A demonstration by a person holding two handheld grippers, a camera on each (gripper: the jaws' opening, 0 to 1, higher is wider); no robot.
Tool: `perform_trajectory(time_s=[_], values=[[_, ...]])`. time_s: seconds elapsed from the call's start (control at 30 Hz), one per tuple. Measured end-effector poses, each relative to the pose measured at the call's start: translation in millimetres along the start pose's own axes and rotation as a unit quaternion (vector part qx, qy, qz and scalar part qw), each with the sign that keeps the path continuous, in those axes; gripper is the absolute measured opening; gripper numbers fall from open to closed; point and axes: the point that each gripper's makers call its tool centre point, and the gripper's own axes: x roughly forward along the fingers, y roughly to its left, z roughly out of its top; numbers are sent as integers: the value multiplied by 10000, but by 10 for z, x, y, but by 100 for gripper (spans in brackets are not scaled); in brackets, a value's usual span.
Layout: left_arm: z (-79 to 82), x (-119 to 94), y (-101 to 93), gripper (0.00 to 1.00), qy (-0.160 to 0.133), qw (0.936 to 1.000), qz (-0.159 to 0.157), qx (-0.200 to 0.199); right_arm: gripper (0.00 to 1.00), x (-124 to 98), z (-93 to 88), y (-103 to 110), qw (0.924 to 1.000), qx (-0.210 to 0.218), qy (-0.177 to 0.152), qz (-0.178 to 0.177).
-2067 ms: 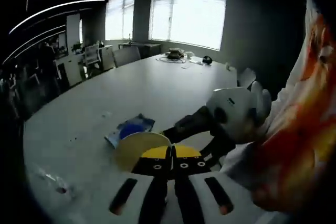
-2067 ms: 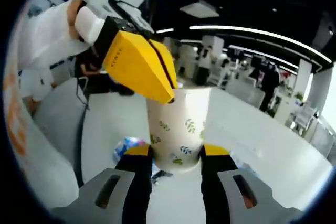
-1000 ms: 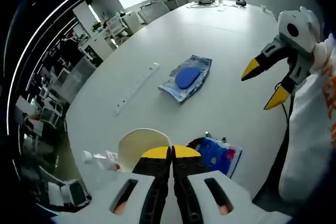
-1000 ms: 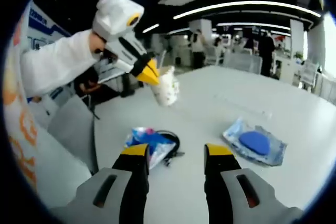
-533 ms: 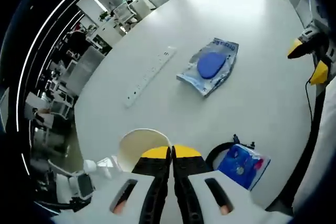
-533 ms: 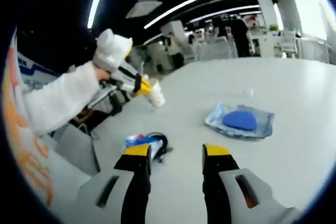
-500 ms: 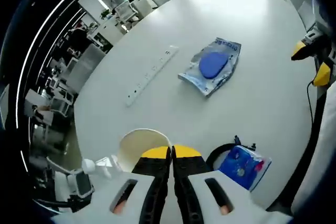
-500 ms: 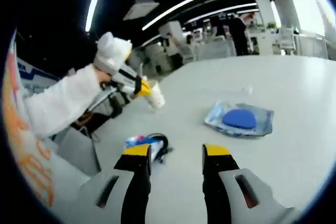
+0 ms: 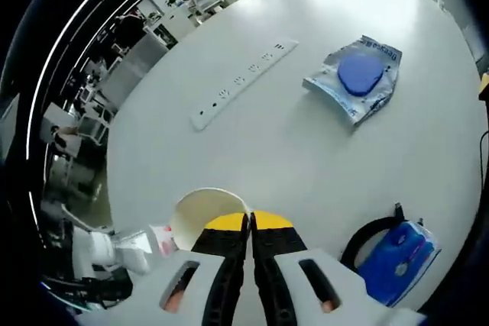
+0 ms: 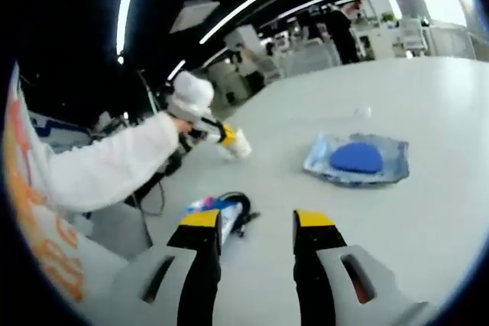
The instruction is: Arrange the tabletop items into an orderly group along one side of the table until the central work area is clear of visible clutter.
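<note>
Worktop: white and rounded, spread across the middle of both views; in the left gripper view more of its surface shows than half a second ago, since the camera moved.
Power strip: long and white, upper centre of the left gripper view, lying apart from the pouch.
Pouch: clear bag with a blue pad inside, upper right of the left gripper view; centre right in the right gripper view. It lies as it did before.
Blue pack: lower right of the left gripper view, with a black cable looped beside it; in the right gripper view it lies just above the left finger.
Cup: pale paper cup, lower centre of the left gripper view, rim pinched.
Left gripper: fingers closed tight on the cup rim, as earlier; seen from the right gripper view it reaches farther out at centre left.
Right gripper: fingers spread wide, holding nothing, above the worktop.
</note>
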Motion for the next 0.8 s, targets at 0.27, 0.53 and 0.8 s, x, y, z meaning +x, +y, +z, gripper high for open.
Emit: perform_trajectory(time_s=[0.27, 0.53, 0.8], values=[[-104, 140, 25, 0, 30, 9993, -168, -344, 35, 14, -38, -21, 9999, 42, 28, -91], [-38, 191, 87, 0, -6, 9994, -146, -318, 34, 1, -87, -52, 9998, 102, 61, -185], [-43, 210, 49, 0, 41, 9990, -191, -396, 33, 6, -77, -83, 9997, 159, 53, -200]])
